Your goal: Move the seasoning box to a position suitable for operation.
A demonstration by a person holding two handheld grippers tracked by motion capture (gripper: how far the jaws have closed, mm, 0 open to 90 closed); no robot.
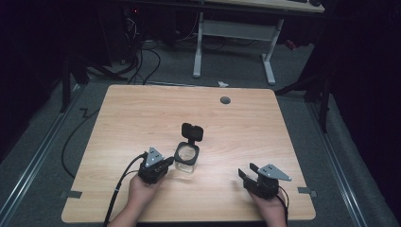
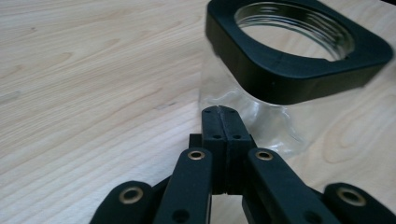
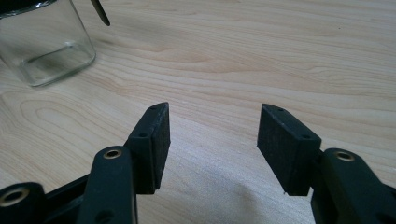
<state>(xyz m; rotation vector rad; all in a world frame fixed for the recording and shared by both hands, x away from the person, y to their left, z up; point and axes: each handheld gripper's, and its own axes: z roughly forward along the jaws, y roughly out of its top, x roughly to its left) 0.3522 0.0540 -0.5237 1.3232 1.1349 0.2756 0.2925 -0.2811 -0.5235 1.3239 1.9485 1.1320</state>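
The left gripper (image 2: 219,112) is sitting with its two black jaws pressed flat together, pad against pad, with nothing between them; their joined tips are pointing at the lower glass wall of a clear square jar (image 2: 261,116) that is standing just ahead of them, so close that whether the tips are touching the glass cannot be told. The jar's black collar (image 2: 289,70) is sitting above and beyond the jaw tips, ringing an open, threaded mouth. In the high view the left gripper (image 1: 163,163) is lying just beside the jar (image 1: 187,158), held by the person's left hand (image 1: 144,189), and a black flip lid (image 1: 192,132) is standing open on the far side of the jar, away from the jaws. The right gripper (image 3: 212,126) is holding its jaws wide apart, gripping nothing, with bare wooden table (image 3: 280,56) showing between and ahead of them; the jar (image 3: 44,49) is standing well ahead of the jaws and off to their left, clear of both pads. In the high view the right gripper (image 1: 248,171) is resting near the table's front edge, well apart from the jar, with the right hand (image 1: 269,208) behind it
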